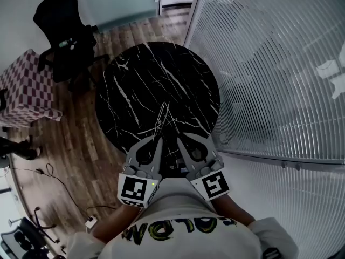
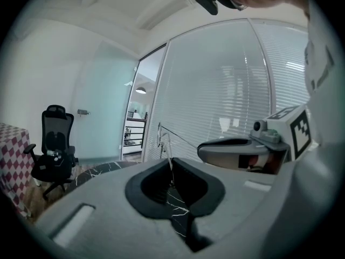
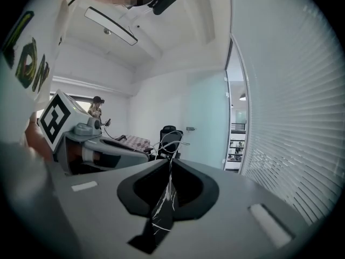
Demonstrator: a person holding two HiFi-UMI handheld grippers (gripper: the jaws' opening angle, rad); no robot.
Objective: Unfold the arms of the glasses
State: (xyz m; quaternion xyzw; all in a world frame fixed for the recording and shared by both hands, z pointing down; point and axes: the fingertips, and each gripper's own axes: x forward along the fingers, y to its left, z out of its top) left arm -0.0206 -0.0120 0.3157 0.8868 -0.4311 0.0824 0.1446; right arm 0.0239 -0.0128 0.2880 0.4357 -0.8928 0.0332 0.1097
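The left claw (image 1: pixel 159 140) and the right claw (image 1: pixel 180 140) were held side by side, close together, above the near edge of a round black marbled bench (image 1: pixel 135 74). In the left gripper view, the jaws of the left claw (image 2: pixel 171 165) were seen pressed together on a thin wire part of the glasses (image 2: pixel 161 138), which rose out of the tips. In the right gripper view, the right claw (image 3: pixel 169 169) was likewise closed on a thin wire of the glasses (image 3: pixel 171 140), and the curved frame stood up just beyond its tips. In the head view, the glasses (image 1: pixel 163 117) were seen only as fine pale lines, gripped between the two claws and held over the bench. How far the arms were opened could not be told. A black office chair (image 1: pixel 63 34) was placed on the wooden floor (image 1: pixel 70 144) beyond the bench, near a red-and-white chequered cover (image 1: pixel 24 88). A glass wall with blinds (image 1: pixel 269 63) was seen at the right.
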